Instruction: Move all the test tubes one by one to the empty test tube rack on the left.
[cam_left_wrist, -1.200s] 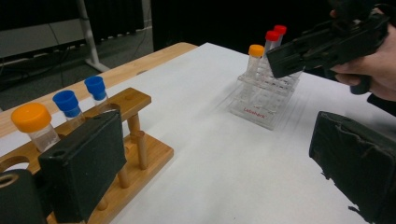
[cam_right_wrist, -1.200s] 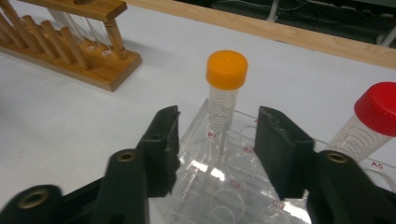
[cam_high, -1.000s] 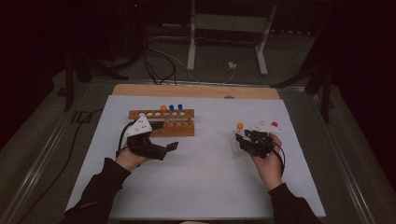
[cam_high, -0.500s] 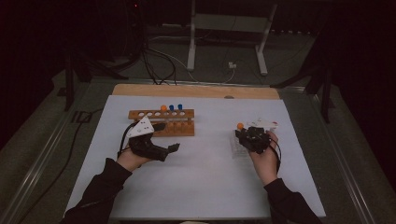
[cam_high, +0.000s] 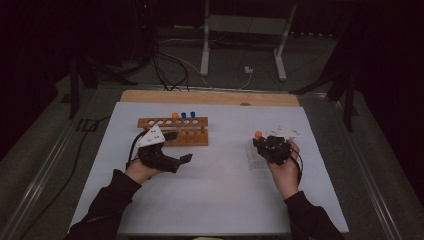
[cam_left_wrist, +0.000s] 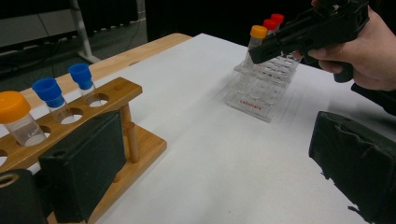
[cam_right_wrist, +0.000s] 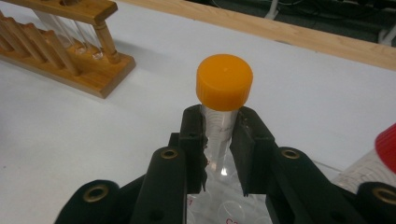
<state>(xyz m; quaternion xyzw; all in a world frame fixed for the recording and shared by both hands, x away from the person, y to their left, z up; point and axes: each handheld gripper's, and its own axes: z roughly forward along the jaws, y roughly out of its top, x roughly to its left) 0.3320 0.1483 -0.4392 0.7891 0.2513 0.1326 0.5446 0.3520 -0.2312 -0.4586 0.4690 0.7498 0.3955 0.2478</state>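
Wooden test-tube rack sits left on the white counter, my left tongs open and empty beside it. Right, my right tongs have just closed on the orange-capped tube over the clear rack; I should lift straight up.

A wooden rack is standing on the left half of the table, toward its far side, with capped tubes sitting upright in its right-hand holes. The left gripper is lying just in front of that rack. Well apart to the right, a clear rack is sitting on the table, and the right gripper is closing around a capped tube standing in it. Two more capped tubes are standing behind that one.
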